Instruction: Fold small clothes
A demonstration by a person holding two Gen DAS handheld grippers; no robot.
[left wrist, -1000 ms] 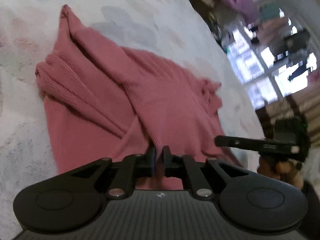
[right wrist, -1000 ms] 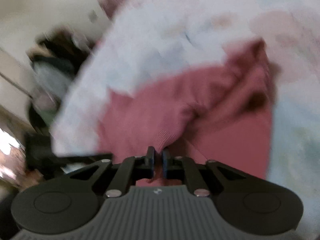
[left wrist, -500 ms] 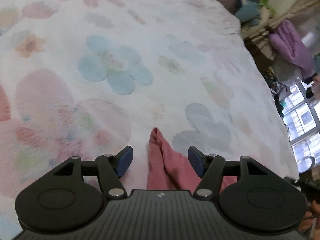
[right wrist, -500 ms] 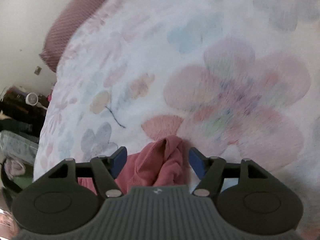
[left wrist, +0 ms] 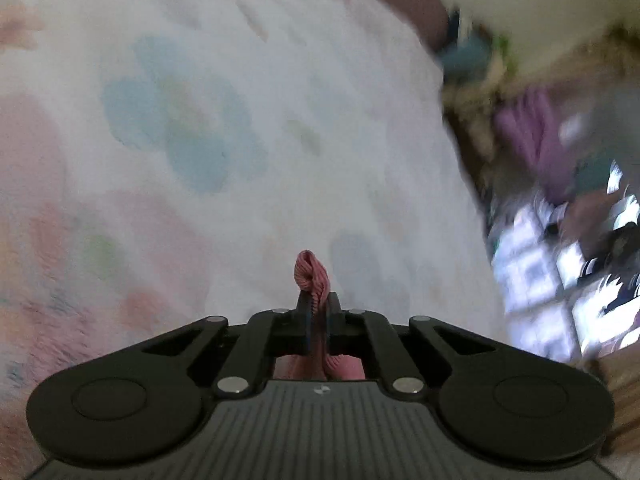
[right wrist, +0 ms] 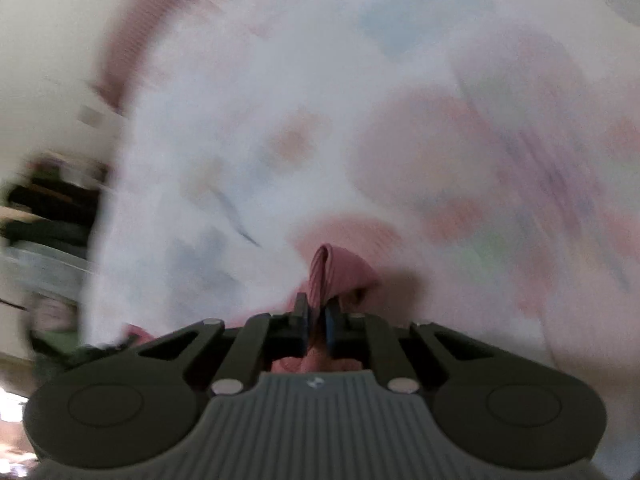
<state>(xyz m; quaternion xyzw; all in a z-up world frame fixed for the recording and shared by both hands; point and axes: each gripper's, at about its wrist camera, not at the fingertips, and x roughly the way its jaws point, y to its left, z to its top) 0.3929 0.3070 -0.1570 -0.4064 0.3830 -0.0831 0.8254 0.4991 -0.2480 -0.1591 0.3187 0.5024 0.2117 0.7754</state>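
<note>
Two views share one backdrop: a bed under a pale blanket (left wrist: 248,80) printed with blue and pink flowers, which fills most of each frame, though both pictures are blurred. Along its far edge runs a dusky pink pillow (left wrist: 404,4), and beyond the bed's right side in your left view sits a smear of clutter with something purple (left wrist: 536,140) among it. Your left tool (left wrist: 318,312) is pressed together on a fold of the pink ribbed garment (left wrist: 312,276), with a small rolled tip poking up past the fingers and more cloth showing beneath them. Your right tool (right wrist: 316,316) likewise pinches the garment (right wrist: 340,272), where a wider loop of fabric stands above the blue pads (right wrist: 331,326) just over the blanket.
</note>
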